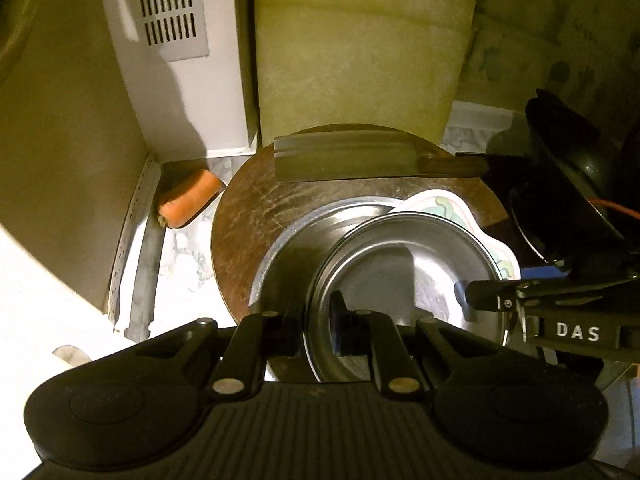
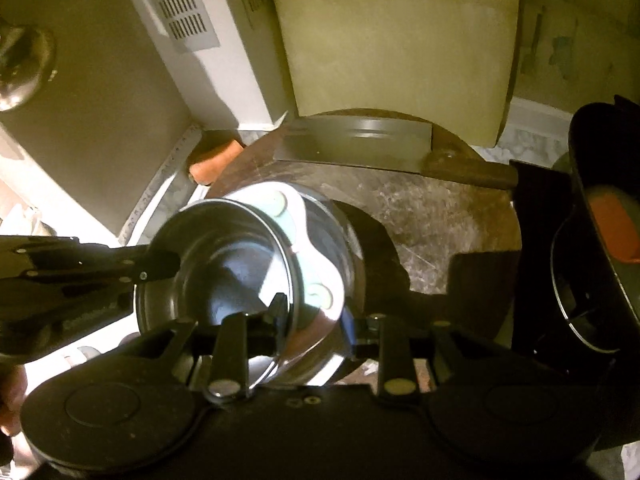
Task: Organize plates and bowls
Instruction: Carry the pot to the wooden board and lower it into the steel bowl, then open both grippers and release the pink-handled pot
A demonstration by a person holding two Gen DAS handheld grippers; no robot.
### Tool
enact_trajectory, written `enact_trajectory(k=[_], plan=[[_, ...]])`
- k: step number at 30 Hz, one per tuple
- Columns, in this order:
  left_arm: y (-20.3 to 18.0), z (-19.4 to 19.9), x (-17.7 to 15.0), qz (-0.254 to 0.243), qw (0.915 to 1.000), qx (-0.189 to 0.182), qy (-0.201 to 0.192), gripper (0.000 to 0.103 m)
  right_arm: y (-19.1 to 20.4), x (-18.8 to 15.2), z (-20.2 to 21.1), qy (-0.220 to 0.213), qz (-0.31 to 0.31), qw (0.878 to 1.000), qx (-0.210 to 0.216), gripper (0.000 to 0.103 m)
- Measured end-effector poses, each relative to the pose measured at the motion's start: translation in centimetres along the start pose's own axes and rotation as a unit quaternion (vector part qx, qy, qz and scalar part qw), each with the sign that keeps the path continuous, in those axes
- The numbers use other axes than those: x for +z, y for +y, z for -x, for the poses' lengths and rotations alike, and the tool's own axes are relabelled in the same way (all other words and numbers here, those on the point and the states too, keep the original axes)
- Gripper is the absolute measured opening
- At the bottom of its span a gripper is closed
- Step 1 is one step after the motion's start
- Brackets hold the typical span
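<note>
Gripping the near rim of a small steel plate (image 1: pixel 404 276), the left hand-held gripper (image 1: pixel 336 336) is pinched tight on it. That plate tops a stack with a patterned plate (image 1: pixel 476 216) and a larger steel plate (image 1: pixel 288 248), over a round wooden board (image 1: pixel 248 208) on the bench (image 1: pixel 184 248). From the other side the right hand-held gripper (image 2: pixel 312 320) clamps the stack's rim. A cleaver (image 1: pixel 348 158) lies across the board; a carrot piece (image 1: pixel 188 198) sits beside it.
</note>
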State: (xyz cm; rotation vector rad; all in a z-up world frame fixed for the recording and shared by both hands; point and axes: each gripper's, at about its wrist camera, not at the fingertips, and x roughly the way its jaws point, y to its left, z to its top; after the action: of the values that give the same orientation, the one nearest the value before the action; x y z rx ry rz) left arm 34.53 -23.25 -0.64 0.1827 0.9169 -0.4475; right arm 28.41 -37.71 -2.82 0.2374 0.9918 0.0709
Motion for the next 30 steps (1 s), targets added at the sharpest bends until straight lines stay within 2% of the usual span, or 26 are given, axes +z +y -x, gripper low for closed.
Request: enact_trajectory(k=[5,11,17,21,30], plan=[[-0.1,-1.7,0.3,-0.002,0.9999,-0.001,0.016,0.012,-0.9,0.1,-1.7,0.016,-0.013,1.0,-0.006,0.027],[-0.3,-3.5,0.3,-0.004,0.9995,0.009,0.029,0.012,-1.2,0.6,-2.7,0.014,-0.011,1.0,-0.01,0.027],[-0.1,-4.9,0.2,0.0,0.9992,0.005,0.041,0.012,-1.1,1.2,-3.3,0.004,0.01,1.0,-0.02,0.026],[-0.7,-5.7,0.5,-0.006,0.9992,0.006,0.04,0.012,-1.1,1.5,-3.8,-0.005,0.032,0.999,-0.041,0.025],[-0.4,-6.1,0.8,0.006,0.9985,-0.007,0.054,0.012,-0.2,1.6,-3.8,-0.008,0.068,0.996,-0.049,0.028]])
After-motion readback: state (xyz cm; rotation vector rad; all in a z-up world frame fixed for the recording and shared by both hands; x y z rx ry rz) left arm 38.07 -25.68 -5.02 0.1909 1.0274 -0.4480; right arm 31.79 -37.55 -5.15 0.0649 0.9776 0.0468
